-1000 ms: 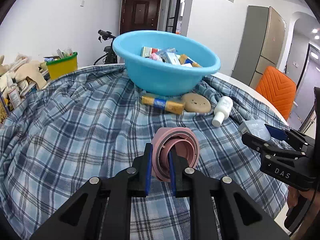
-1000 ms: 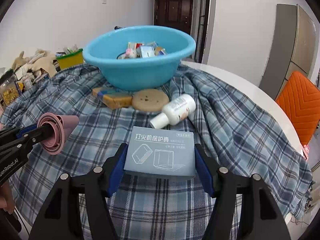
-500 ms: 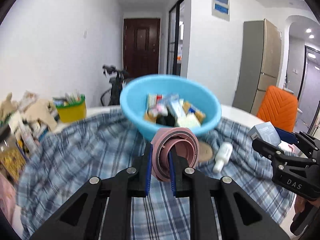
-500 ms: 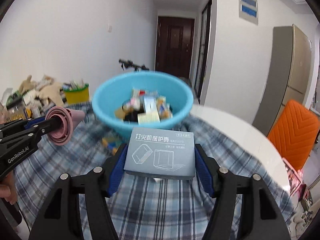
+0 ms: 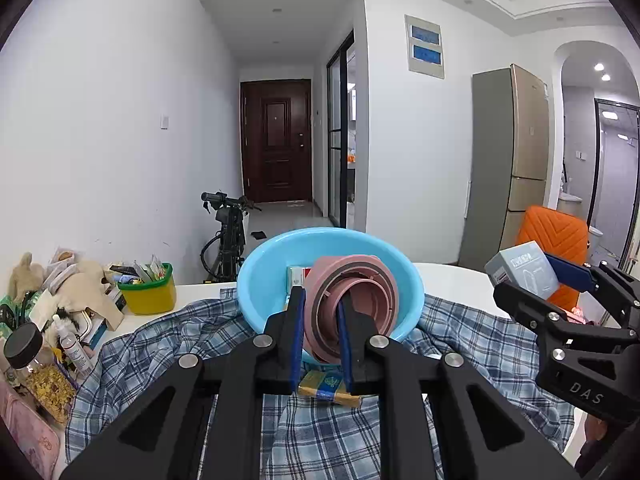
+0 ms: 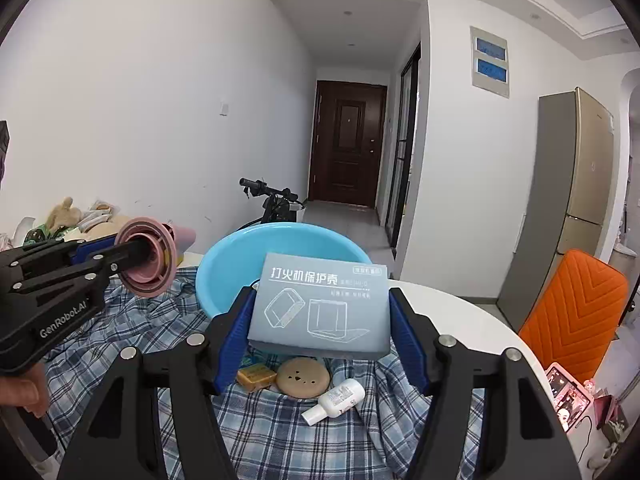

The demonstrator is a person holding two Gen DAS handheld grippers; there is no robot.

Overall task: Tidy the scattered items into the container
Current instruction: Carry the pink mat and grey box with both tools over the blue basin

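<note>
Left wrist: both tongs clamped, pink funnel [image 5: 352, 304], grey box [image 6: 320, 304], above plaid cloth [image 5: 160, 344].

The grey box [image 6: 320, 304] carries a large white Chinese heading — 打火机保护壳 — above line drawings of a case; its smaller print is too fine to read. The left gripper [image 6: 150, 258] has "GenRobot.AI" in white along its black body, and the right gripper [image 5: 560, 276] shows the letters "DAS" on its side
</note>
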